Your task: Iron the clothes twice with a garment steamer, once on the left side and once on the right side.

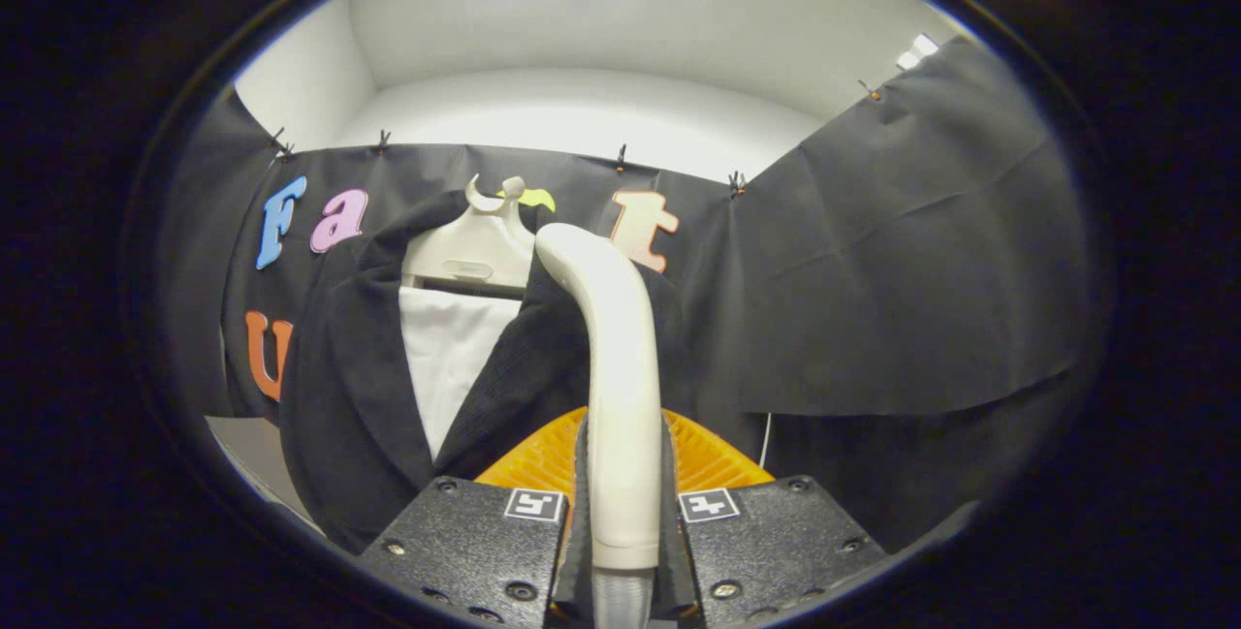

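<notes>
Against the jacket's (359,396) right lapel, steamer (616,387) clenched in the gripper (620,503).

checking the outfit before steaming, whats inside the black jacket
A white garment shows in the open front of the black jacket, which hangs on a white hanger. The steamer handle, gripped between the gripper fingers, hides the jacket's right side.

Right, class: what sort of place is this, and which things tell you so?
Probably a staged test booth, not a home: black cloth wall clipped up, a dark jacket on a white hanger, and the gripper with jaws shut on the steamer handle.
</notes>
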Tool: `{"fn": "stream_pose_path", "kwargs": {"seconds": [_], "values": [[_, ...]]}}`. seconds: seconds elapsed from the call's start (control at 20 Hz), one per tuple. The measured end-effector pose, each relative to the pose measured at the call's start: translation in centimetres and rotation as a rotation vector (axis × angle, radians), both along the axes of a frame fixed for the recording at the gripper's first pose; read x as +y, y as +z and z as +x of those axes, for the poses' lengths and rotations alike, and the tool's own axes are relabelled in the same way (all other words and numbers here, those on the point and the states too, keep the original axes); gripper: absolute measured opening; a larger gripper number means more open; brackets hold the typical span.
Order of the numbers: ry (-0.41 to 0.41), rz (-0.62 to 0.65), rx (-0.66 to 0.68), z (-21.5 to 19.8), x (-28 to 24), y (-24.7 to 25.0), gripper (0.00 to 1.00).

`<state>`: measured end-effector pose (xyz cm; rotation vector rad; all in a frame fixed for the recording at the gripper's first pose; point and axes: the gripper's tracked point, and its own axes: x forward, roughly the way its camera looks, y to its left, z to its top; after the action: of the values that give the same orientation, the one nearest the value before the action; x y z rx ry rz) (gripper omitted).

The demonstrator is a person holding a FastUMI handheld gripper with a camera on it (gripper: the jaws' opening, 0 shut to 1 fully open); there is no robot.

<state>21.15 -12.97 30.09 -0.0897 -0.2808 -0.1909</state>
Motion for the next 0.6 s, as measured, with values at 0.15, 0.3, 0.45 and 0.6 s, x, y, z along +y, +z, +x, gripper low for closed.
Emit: {"fn": "stream_pose_path", "kwargs": {"seconds": [0.15,0.3,0.45,0.6], "values": [[-0.026,-0.017,0.01,0.1,0.1,-0.6,0.3],[-0.044,-0.027,0.027,-0.4,0.1,-1.9,0.3],[-0.068,-0.029,0.06,-1.2,-0.3,-3.8,0.3],[-0.092,-0.056,0.089,-2.1,-0.2,-5.6,0.3]]}}
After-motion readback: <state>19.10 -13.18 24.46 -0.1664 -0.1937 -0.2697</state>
